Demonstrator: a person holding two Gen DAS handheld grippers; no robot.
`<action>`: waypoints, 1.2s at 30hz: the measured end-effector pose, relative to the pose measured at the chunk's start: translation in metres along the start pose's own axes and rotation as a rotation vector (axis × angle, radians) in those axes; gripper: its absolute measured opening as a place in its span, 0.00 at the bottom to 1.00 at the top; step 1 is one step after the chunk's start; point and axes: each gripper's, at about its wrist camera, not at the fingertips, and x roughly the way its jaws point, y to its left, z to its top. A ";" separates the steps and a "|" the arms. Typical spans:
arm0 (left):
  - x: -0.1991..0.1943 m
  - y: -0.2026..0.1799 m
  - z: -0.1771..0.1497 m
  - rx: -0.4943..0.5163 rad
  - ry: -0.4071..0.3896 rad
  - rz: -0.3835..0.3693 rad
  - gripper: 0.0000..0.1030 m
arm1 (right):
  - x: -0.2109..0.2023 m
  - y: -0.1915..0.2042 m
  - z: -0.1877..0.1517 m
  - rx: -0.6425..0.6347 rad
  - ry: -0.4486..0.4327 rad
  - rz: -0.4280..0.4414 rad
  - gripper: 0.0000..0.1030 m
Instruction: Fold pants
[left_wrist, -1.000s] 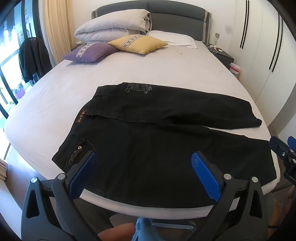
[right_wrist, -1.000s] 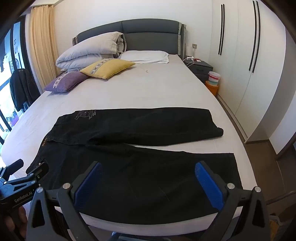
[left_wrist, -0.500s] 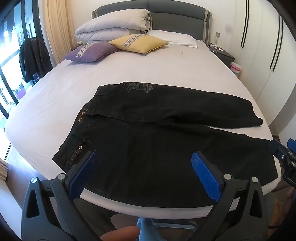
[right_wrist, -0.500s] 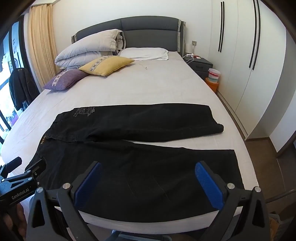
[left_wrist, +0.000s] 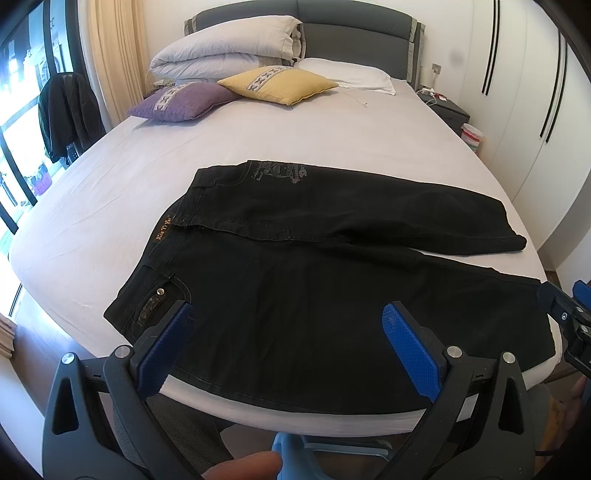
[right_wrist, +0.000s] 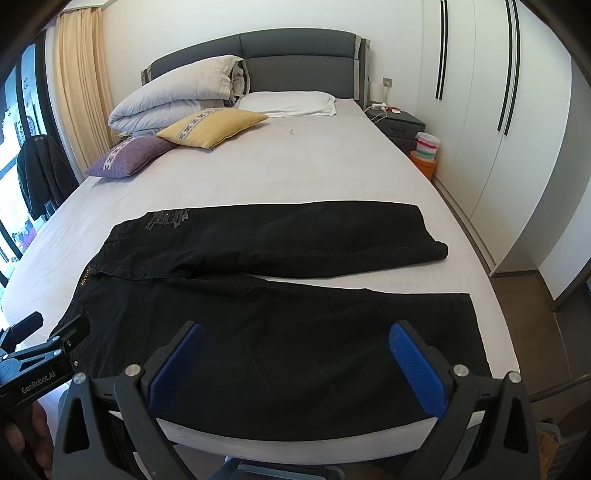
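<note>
The black pants (left_wrist: 332, 280) lie spread flat on the bed (left_wrist: 258, 140), near its foot edge, with the waist to the left and the two legs going to the right. The far leg and the near leg are a little apart at the hems. It looks like the fold is not yet begun: this is the step of approach.

The left tool (left_wrist: 288, 332) is wide apart and holds nothing; it hangs over the near edge of the waist side. The right tool (right_wrist: 295, 350) is also wide and empty, over the near leg.

The next move probably calls for pinching the near edge, one tool at the waist and one at the hem, and carrying it over the far leg.

The near edge of the pants is partly hidden behind the tools. I cannot tell how far the cloth hangs over the edge of the bed.
</note>
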 end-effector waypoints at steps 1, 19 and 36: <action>0.001 0.000 -0.001 0.000 0.001 0.001 1.00 | 0.000 0.000 0.000 0.000 0.001 -0.001 1.00; 0.007 0.002 -0.006 -0.004 0.007 0.000 1.00 | 0.000 0.000 -0.003 0.007 0.012 0.001 1.00; 0.009 0.003 -0.008 -0.004 0.011 -0.001 1.00 | 0.001 0.000 -0.006 0.010 0.017 0.004 1.00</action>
